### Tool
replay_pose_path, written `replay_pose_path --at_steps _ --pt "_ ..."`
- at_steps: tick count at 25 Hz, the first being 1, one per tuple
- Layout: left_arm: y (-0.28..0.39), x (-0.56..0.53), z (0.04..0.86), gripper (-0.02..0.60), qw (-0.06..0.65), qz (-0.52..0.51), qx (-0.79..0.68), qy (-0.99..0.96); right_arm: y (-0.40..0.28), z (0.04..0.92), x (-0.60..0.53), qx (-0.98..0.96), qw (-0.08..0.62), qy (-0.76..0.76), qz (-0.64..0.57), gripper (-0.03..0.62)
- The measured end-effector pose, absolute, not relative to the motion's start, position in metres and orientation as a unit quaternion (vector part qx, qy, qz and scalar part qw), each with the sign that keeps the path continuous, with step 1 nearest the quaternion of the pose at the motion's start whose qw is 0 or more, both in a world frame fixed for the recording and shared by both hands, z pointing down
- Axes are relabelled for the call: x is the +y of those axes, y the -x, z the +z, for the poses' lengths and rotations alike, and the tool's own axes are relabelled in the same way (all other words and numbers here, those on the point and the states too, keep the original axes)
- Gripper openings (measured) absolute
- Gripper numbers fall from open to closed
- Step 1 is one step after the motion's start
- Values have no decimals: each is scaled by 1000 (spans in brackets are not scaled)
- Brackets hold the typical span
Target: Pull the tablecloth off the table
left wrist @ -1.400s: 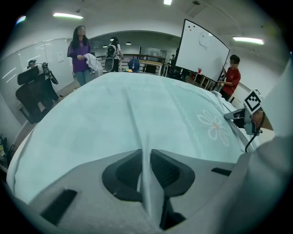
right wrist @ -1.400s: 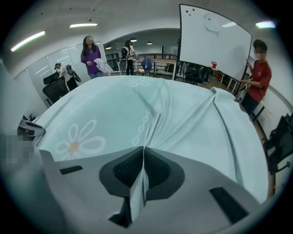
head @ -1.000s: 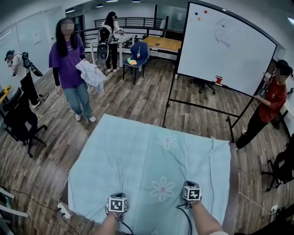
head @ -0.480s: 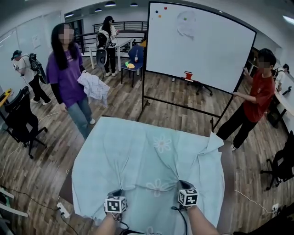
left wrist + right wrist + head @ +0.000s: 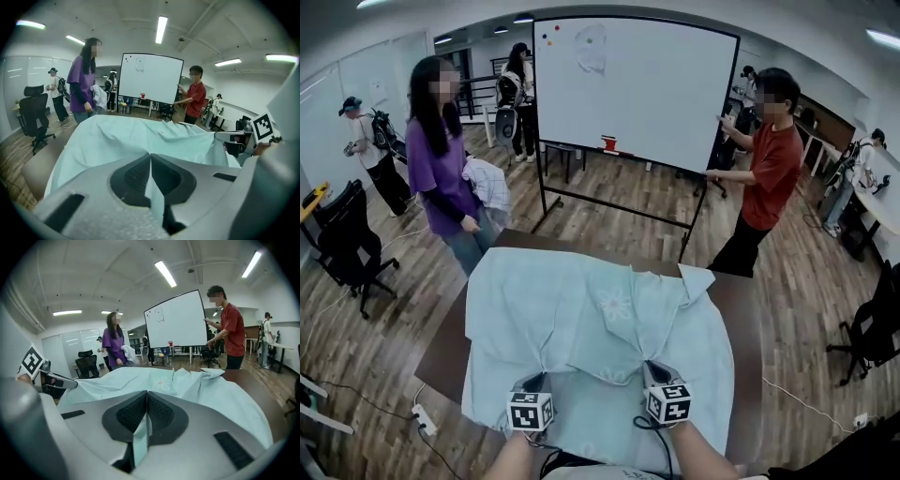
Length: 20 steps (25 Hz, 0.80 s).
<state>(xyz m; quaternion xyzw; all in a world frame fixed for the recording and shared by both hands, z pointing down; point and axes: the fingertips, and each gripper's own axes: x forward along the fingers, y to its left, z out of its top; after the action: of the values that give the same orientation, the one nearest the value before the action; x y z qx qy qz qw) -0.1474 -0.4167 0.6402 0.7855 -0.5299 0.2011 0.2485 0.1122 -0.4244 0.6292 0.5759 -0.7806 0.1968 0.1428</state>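
A pale blue flowered tablecloth (image 5: 591,319) lies rumpled over a dark brown table (image 5: 741,309), bunched toward me, with the table's far edge and both sides bare. My left gripper (image 5: 532,382) is shut on a pinch of the tablecloth (image 5: 117,140) near its front edge. About a hand's width to its right, my right gripper (image 5: 654,371) is shut on another fold of the tablecloth (image 5: 187,385). In both gripper views a strip of cloth runs between the closed pads. The far right corner of the cloth is folded over on itself.
A person in purple (image 5: 441,169) stands at the table's far left corner, holding a cloth. A person in red (image 5: 764,169) holds a rolling whiteboard (image 5: 628,84) just behind the table. A black office chair (image 5: 342,244) stands left, another (image 5: 872,328) right. A power strip (image 5: 422,422) lies on the floor.
The tablecloth has slid toward me and bunched up, baring the far edge and sides of the table. The whiteboard and the person in red have moved left, closer behind the table.
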Motion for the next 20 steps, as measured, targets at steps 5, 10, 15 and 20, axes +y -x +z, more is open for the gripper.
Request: replay_pose_path --at_steps 5,10,15,20 --pt "127 -389 594 9 214 163 -534 -801 -108 578 -391 -796 90 -573 170 15" --pt "108 -363 544 9 175 127 -530 -820 -108 523 -362 -801 40 -581 137 15" --pt "85 -353 494 9 134 88 -522 -838 -117 477 -344 -800 9 -592 96 15" --pt "73 -354 470 9 107 71 -513 -849 -118 454 -341 -797 -4 -599 74 15"
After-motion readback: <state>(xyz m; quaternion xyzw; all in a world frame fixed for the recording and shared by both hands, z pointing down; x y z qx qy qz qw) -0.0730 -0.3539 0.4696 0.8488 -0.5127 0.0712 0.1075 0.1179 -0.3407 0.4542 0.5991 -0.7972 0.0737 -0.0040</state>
